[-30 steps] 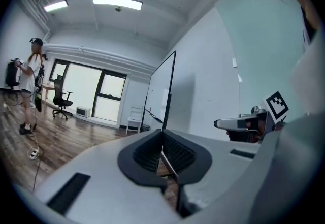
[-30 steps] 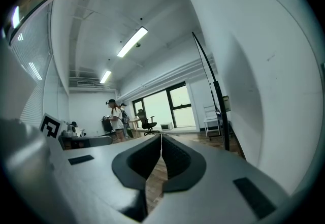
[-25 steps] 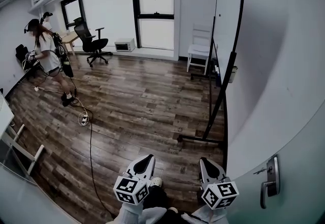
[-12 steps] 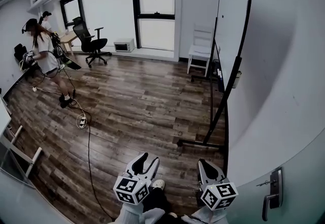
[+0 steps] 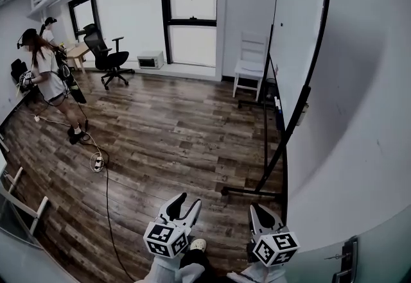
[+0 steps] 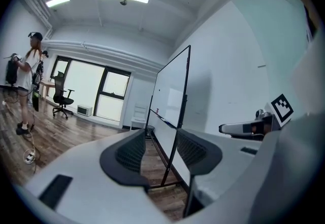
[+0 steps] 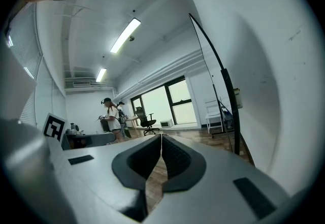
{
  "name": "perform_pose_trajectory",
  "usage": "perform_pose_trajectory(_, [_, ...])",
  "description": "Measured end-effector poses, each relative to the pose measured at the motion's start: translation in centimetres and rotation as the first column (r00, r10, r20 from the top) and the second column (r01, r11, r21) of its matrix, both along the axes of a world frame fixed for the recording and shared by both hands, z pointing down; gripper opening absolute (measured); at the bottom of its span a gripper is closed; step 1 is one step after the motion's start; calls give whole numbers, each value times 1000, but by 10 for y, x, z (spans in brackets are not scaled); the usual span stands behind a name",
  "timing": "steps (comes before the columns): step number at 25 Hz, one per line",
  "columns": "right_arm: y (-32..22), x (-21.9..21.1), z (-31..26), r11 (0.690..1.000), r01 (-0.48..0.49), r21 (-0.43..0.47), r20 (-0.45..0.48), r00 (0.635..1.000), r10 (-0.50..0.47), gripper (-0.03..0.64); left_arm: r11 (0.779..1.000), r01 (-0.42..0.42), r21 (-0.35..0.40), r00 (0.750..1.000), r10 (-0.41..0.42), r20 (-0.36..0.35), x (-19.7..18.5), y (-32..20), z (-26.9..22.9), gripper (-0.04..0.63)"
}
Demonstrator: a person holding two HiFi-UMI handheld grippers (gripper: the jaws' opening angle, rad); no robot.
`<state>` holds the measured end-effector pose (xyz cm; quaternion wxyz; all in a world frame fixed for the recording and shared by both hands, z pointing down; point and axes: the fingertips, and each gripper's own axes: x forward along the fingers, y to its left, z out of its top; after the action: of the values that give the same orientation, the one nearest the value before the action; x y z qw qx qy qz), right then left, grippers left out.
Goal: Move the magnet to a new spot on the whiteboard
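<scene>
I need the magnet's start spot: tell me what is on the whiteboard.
On the whiteboard face, one small dark spot, likely the magnet, and small things on its tray. Its back, toward the wall, is hidden.

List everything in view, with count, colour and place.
whiteboard: one, white, black frame, standing at right
dark dot: one, on the whiteboard, maybe the magnet
chair: one, white, beside the whiteboard's far end
office chair: one, black, far left by the window
box: one, white, floor under the window
person: one, light top, left; maybe another behind
power strip: one, white, floor at left
door handle: one, metal, bottom right
left gripper: one, white, bottom centre, jaws apart, empty, just been opening
right gripper: one, white, beside it, jaws together, empty
</scene>
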<state>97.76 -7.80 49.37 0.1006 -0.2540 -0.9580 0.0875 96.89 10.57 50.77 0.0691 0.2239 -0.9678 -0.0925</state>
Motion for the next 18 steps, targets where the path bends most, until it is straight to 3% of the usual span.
perform_pose_trajectory(18, [43, -127, -15, 997, -82, -1, 36, 996, 82, 31, 998, -59, -6, 998, 59, 23, -136, 55, -10, 189])
